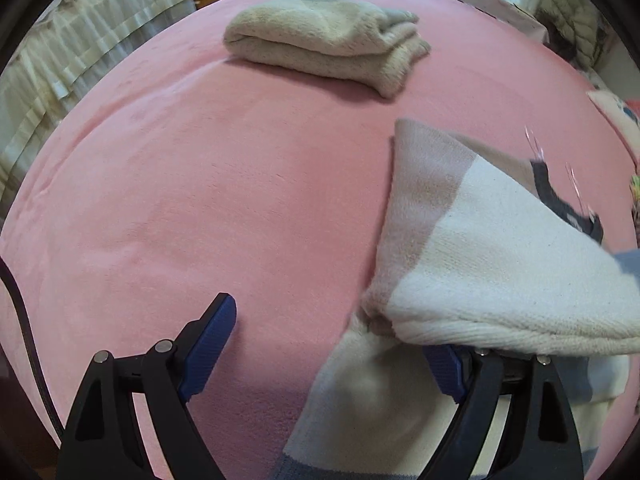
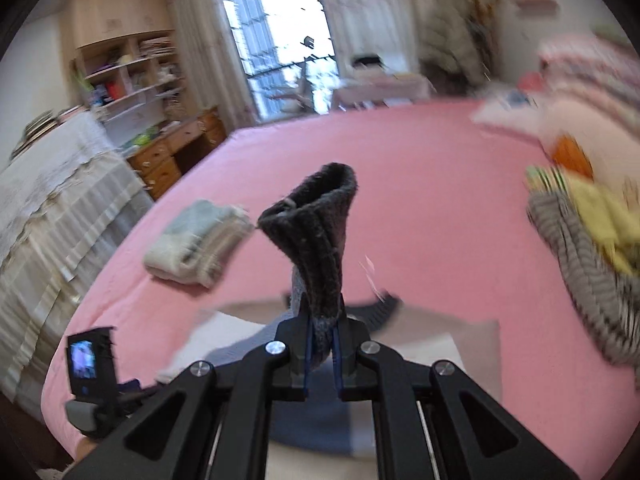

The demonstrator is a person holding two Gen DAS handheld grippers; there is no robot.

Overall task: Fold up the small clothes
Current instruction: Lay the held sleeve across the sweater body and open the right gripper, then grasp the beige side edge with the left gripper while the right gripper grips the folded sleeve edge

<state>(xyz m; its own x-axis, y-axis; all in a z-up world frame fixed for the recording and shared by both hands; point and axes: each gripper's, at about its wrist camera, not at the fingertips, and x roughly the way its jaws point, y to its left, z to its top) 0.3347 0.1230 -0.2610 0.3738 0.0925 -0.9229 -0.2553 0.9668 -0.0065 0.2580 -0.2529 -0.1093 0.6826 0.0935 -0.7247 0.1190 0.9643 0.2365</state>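
While the right tongs (image 2: 320,346) sit clamped on the dark cuff of a sock (image 2: 320,236), the fabric stands up from the tips like a funnel, its open mouth at the top, and the rest of the garment trails away below and behind the fingers where this view is blurred. Over on the other side, the left tongs (image 1: 328,344) stand wide apart above the pink bed (image 1: 180,200), gripping nothing, though pale cloth (image 1: 480,260) with a beige band is draped over the right-hand finger and hides its tip; whether that pad touches it I cannot tell. That cloth runs long from the near edge of the left view up and to the right, towards a dark patch that I take to be the right tongs' end of it. A finished bundle (image 1: 324,44) lies folded well apart, further up the bed. So the left hand looks the nearer one to the free end, which lies just to the right of its open fingers. My read: the next move is for the left to shift right and close on that end, so the pair can stretch the piece flat.
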